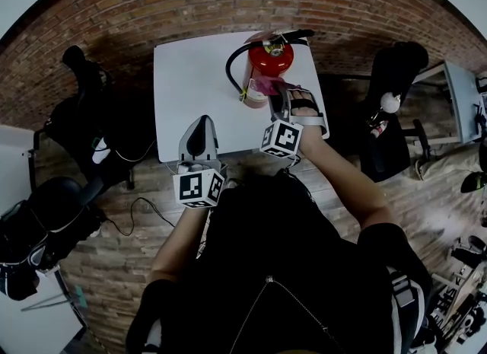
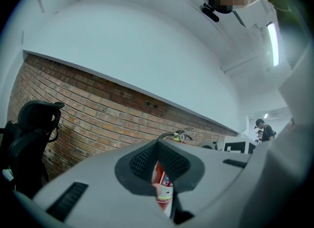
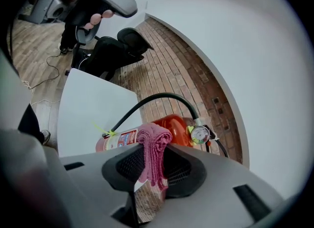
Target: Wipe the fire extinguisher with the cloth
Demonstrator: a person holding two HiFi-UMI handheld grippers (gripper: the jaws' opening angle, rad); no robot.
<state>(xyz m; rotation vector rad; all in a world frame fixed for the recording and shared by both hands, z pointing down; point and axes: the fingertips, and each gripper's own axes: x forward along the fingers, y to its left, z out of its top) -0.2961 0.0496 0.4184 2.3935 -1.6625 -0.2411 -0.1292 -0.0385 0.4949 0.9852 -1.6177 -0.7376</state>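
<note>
Right gripper view is showing the right gripper (image 3: 154,168) clamping the pink cloth (image 3: 153,148), with the fire extinguisher (image 3: 174,124) sitting just beyond its jaw tips. Wiping is seemingly only beginning, and most of the cylinder is awaiting a pass. The left gripper (image 2: 158,158) is hanging short of the extinguisher, jaws together, empty. Its own jaws are hiding whether cloth is touching metal.

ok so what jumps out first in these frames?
A red fire extinguisher with a black hose stands on the white table, toward its far right corner. The right gripper is shut on a pink cloth right at the extinguisher's near side. The left gripper hangs empty, jaws together, over the table's near edge.
</note>
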